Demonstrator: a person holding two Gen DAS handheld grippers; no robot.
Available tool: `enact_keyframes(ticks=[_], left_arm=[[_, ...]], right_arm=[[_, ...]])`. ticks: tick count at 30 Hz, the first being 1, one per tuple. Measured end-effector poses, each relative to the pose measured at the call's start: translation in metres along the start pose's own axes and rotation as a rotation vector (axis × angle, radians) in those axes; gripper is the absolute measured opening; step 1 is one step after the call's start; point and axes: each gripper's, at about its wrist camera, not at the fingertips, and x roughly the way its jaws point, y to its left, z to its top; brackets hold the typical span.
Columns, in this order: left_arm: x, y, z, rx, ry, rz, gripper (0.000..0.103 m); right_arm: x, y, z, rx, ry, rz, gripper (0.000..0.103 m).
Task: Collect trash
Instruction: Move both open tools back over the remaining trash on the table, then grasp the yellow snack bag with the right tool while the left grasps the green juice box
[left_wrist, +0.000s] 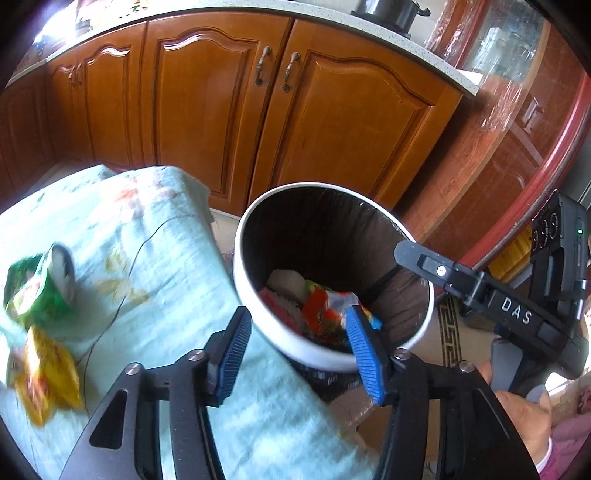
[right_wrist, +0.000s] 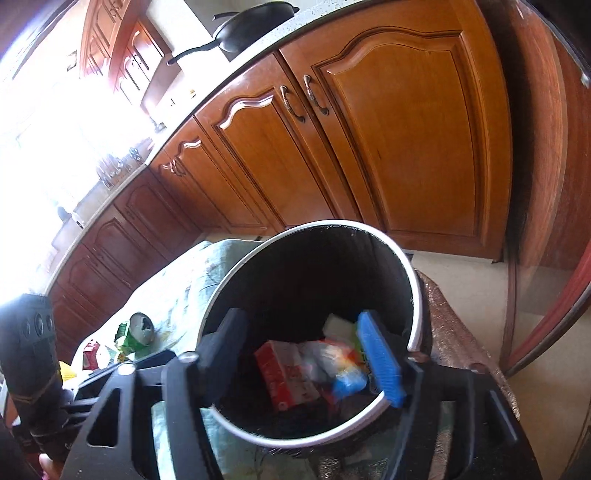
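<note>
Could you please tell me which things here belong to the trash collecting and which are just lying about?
Job: trash bin; green can; yellow wrapper; wrappers already binned.
Lying about: frying pan; pot; cupboards.

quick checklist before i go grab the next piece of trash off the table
1. Left gripper empty and open: ok, nothing between its blue pads.
2. Right gripper empty and open: ok, jaws wide over the bin.
3. Bin has room: ok, wrappers only cover the bottom.
4. Trash left on the cloth: ok, the green can and yellow wrapper lie there.
5. Can upright or tipped: cannot tell, it is blurred.
6. Path from left gripper to can: ok, bare cloth between them.
</note>
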Motion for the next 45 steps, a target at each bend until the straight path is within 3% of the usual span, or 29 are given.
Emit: enact_keyframes(ticks=[5, 11, 27, 39, 45], left_arm=[[-0.028, 0.015, -0.025, -0.038, -0.023, 0.004, 0.060], [-0.064, 0.040, -0.052, -0.112, -0.041, 0.022, 0.061], [-0.138, 0.123, -0.113, -0.288, -0.079, 0.145, 0.061], [-0.162, 0.163, -0.108, -0.379, -0.116, 0.190, 0.061], [-0.165, 0.179, -0.095, -0.415, -0.128, 0.203, 0.063]], right_arm=[[-0.006, 0.009, -0.014, 0.012, 0.001, 0.028, 0.079], [-0.011, 0.028, -0.033, 0.017, 0.017, 0.071, 0.080], [0.003, 0.106, -0.080, -0.060, 0.107, 0.182, 0.082], [0.031, 0.166, -0.094, -0.164, 0.180, 0.260, 0.081], [0.057, 0.189, -0.089, -0.211, 0.215, 0.286, 0.074]])
